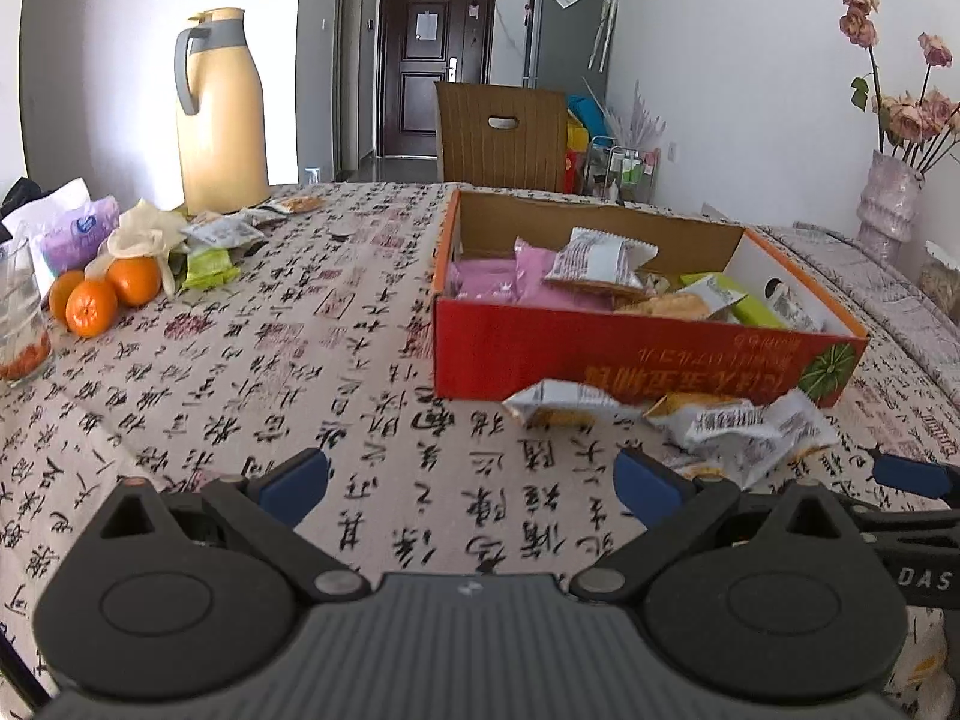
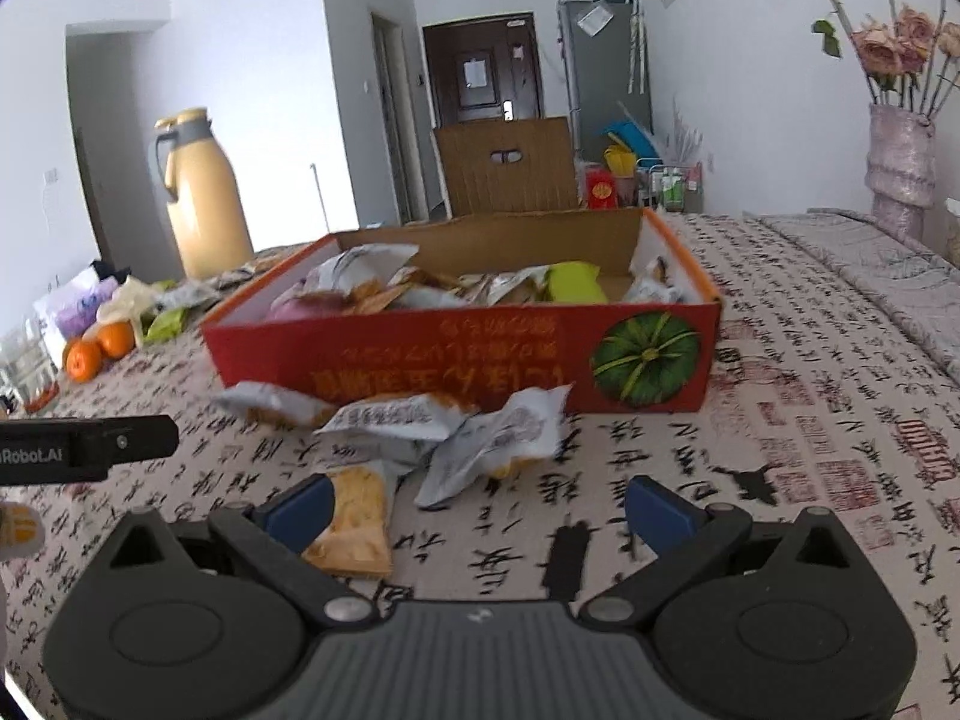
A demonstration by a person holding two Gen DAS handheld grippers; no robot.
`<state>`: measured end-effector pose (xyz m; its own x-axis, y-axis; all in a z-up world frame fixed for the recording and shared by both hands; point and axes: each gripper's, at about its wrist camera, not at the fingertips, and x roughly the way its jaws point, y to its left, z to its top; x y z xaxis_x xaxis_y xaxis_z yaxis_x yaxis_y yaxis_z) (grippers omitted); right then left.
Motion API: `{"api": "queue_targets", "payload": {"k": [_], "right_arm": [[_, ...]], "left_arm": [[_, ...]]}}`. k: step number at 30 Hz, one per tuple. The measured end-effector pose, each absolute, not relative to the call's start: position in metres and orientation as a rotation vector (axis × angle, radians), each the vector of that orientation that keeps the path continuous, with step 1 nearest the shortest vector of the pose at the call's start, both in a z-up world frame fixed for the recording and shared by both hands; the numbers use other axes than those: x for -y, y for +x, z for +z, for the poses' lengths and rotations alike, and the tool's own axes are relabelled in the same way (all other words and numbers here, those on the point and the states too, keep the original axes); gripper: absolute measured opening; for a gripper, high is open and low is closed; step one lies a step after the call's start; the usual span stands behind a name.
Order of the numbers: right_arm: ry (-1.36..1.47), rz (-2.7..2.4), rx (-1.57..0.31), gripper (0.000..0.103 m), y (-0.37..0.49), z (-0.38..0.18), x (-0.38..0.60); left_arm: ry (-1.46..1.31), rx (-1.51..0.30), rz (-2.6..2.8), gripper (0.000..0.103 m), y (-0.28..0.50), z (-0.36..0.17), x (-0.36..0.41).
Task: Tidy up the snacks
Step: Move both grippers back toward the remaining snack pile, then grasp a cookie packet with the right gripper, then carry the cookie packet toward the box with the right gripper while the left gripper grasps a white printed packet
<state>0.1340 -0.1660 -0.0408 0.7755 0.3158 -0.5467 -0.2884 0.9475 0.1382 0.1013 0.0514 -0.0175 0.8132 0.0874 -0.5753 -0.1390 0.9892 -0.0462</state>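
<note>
A red cardboard box point(image 1: 630, 354) point(image 2: 456, 360) stands on the table and holds several snack packets, pink, white and green. Several loose snack packets point(image 1: 708, 420) point(image 2: 420, 426) lie on the cloth just in front of the box. My left gripper point(image 1: 471, 486) is open and empty above the tablecloth, left of those packets. My right gripper point(image 2: 480, 510) is open and empty, with an orange packet point(image 2: 357, 516) lying by its left fingertip. More packets point(image 1: 222, 240) lie at the far left near the jug.
A yellow thermos jug point(image 1: 219, 114) stands at the back left. Three oranges point(image 1: 96, 294), a glass point(image 1: 18, 312) and a tissue pack point(image 1: 72, 234) sit at the left edge. A vase of flowers point(image 1: 888, 204) stands at the right. A chair point(image 1: 501, 132) is behind the table.
</note>
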Motion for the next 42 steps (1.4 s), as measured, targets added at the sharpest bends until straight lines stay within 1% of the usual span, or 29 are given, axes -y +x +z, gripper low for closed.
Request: {"api": "queue_targets", "payload": {"k": [5, 7, 9, 11, 12, 13, 17, 20, 21, 26, 28, 42], "right_arm": [[0.026, 0.342, -0.613, 0.102, 0.135, -0.044, 0.143], [0.014, 0.352, -0.619, 0.098, 0.138, -0.044, 0.134], [0.001, 0.342, -0.629, 0.097, 0.14, -0.045, 0.125], [-0.003, 0.338, -0.641, 0.087, 0.144, -0.046, 0.118], [-0.008, 0.336, -0.646, 0.078, 0.146, -0.046, 0.114], [-0.013, 0.34, -0.65, 0.074, 0.147, -0.046, 0.109], [-0.044, 0.359, -0.655, 0.072, 0.15, -0.047, 0.094], [-0.063, 0.352, -0.675, 0.058, 0.154, -0.05, 0.086], [-0.07, 0.344, -0.688, 0.051, 0.156, -0.053, 0.085], [-0.104, 0.35, -0.677, 0.046, 0.153, -0.055, 0.082], [-0.103, 0.361, -0.676, 0.041, 0.151, -0.055, 0.082], [-0.054, 0.386, -0.609, 0.04, 0.125, -0.037, 0.107]], "left_arm": [[-0.106, -0.61, 0.123, 0.103, 0.098, -0.019, -0.061], [-0.107, -0.609, 0.123, 0.103, 0.098, -0.019, -0.064], [-0.11, -0.609, 0.121, 0.103, 0.098, -0.02, -0.067], [-0.116, -0.61, 0.118, 0.103, 0.099, -0.021, -0.071], [-0.12, -0.611, 0.115, 0.103, 0.099, -0.022, -0.072], [-0.123, -0.612, 0.113, 0.103, 0.099, -0.022, -0.074], [-0.136, -0.612, 0.109, 0.103, 0.099, -0.025, -0.08], [-0.145, -0.612, 0.108, 0.103, 0.098, -0.026, -0.084], [-0.148, -0.613, 0.107, 0.103, 0.098, -0.026, -0.084], [-0.153, -0.621, 0.098, 0.103, 0.099, -0.029, -0.085], [-0.154, -0.62, 0.094, 0.103, 0.097, -0.029, -0.084], [-0.141, -0.608, 0.095, 0.103, 0.097, -0.02, -0.078]]}}
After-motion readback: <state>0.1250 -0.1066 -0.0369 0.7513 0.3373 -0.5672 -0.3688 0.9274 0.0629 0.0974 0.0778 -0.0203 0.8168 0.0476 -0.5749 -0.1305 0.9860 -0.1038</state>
